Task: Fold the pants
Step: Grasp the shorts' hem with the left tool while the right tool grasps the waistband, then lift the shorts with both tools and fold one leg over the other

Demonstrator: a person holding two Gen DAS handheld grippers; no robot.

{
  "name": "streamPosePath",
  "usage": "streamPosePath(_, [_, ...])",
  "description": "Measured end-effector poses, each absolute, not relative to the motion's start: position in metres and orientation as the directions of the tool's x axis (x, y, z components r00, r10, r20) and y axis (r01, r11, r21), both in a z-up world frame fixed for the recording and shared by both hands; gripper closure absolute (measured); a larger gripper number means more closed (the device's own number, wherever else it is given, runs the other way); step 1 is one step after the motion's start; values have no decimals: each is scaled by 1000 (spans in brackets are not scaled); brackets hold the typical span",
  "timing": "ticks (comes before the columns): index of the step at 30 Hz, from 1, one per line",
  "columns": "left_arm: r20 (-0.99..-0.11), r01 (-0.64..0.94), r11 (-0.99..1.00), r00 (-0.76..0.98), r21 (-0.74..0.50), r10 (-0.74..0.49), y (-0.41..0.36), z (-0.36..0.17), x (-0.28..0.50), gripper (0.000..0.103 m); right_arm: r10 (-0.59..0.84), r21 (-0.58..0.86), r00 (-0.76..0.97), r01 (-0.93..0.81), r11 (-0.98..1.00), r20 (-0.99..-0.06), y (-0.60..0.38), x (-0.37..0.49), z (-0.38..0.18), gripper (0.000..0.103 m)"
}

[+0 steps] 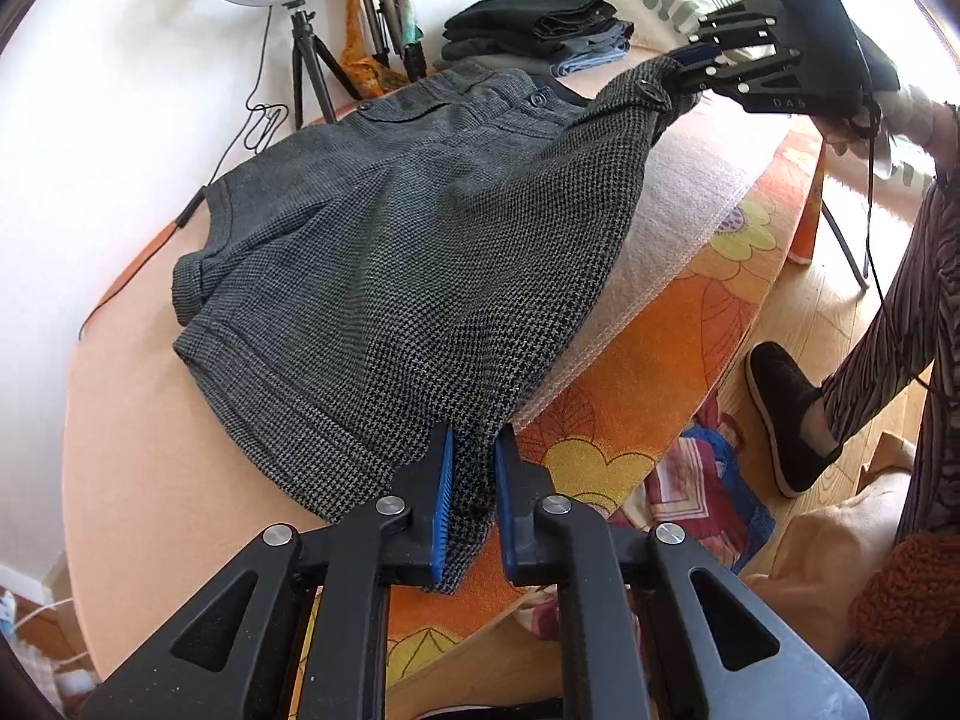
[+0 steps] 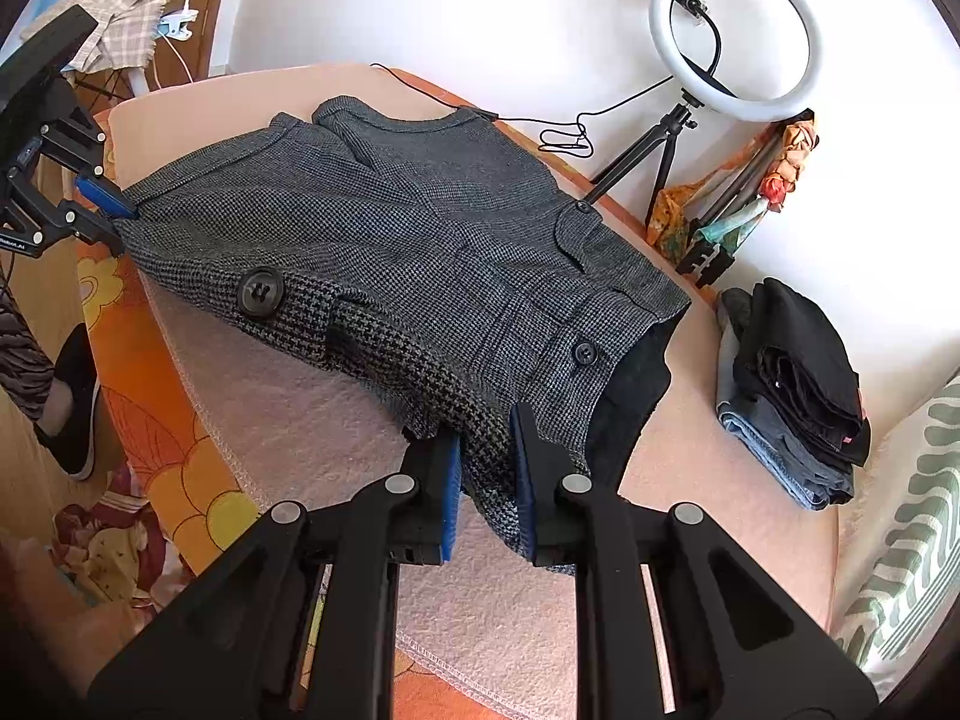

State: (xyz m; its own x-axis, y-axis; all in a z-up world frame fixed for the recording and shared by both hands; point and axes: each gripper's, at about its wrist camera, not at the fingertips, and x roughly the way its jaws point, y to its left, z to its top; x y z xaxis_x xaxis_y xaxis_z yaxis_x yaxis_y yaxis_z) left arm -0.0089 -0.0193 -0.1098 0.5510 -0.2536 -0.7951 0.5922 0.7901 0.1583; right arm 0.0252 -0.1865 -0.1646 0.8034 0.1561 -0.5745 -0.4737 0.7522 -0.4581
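Grey houndstooth shorts (image 1: 384, 252) lie on the peach table, one half lifted over the other. My left gripper (image 1: 474, 468) is shut on the hem corner of the lifted leg. My right gripper (image 2: 487, 450) is shut on the waistband corner near a black button (image 2: 261, 291). The shorts (image 2: 420, 228) hang stretched between both grippers above the table. The right gripper also shows in the left wrist view (image 1: 690, 69), and the left gripper shows in the right wrist view (image 2: 114, 204).
A stack of folded dark pants and jeans (image 2: 798, 396) sits at the table's far side. A ring light on a tripod (image 2: 735, 36) stands by the wall with its cable on the table. An orange flowered cloth (image 1: 672, 324) covers the table edge. The person's slippered foot (image 1: 786, 420) is on the floor.
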Motion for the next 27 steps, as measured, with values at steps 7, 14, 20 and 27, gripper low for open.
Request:
streamPosePath(7, [-788, 594, 777, 572, 208, -226, -23, -114, -13, 81, 165, -446, 807, -469, 762, -567, -188, 24, -161, 87])
streamPosePath(14, [-786, 599, 771, 575, 216, -226, -19, -114, -10, 96, 162, -461, 819, -460, 759, -550, -187, 21, -157, 87])
streamPosePath(20, [-672, 521, 819, 698, 240, -247, -5, -68, 0, 100, 168, -438, 832, -438, 785, -529, -191, 19, -144, 87])
streamPosePath(27, [-581, 446, 875, 769, 188, -266, 23, -17, 43, 100, 159, -461, 854, -413, 785, -495, -180, 24, -120, 87])
